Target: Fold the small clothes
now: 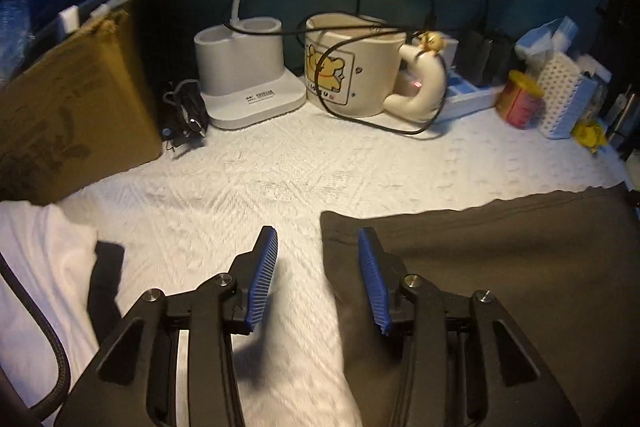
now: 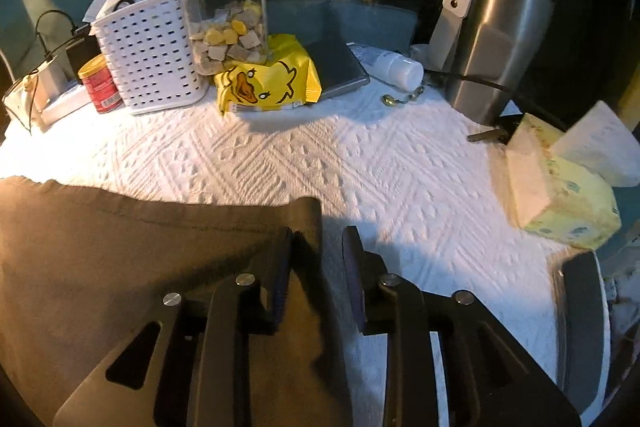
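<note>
A dark brown garment (image 1: 500,267) lies flat on the white textured table cover (image 1: 248,187). In the left wrist view its left edge runs between the fingers of my left gripper (image 1: 317,233), which stands open with its blue pads (image 1: 264,267) clear of the cloth. In the right wrist view the same garment (image 2: 120,247) fills the lower left. Its right corner sits between the fingers of my right gripper (image 2: 319,231), whose jaws stand apart without pressing on the fabric.
A cardboard box (image 1: 68,115), white lamp base (image 1: 248,83), bear mug (image 1: 352,67) and cables line the back. A white cloth (image 1: 40,267) lies at left. White basket (image 2: 152,55), jar (image 2: 228,7), yellow packet (image 2: 272,75), steel tumbler (image 2: 500,43) and tissue pack (image 2: 560,187) ring the right side.
</note>
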